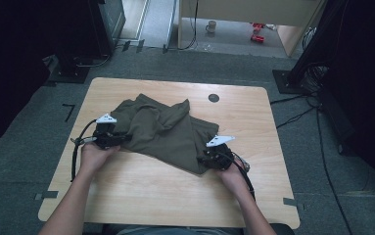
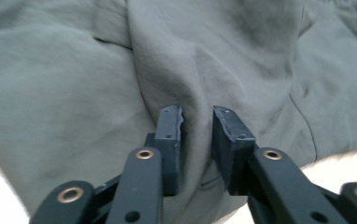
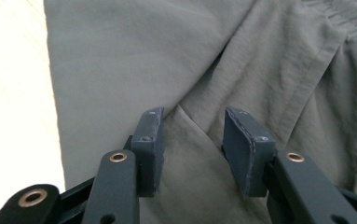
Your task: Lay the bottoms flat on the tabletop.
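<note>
garment (image 1: pixel 163 132): olive woven cloth, matt, creased, finely grained | tabletop (image 1: pixel 141 191): pale wood-look, smooth, slight sheen | jaws: black, matt, probably plastic; brass-coloured rivets

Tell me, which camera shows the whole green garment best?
The high view: there the whole garment lies crumpled on the table, with the left gripper at one edge and the right gripper at the other. The left gripper view gives only close folds, the right gripper view a seam and an edge.
</note>
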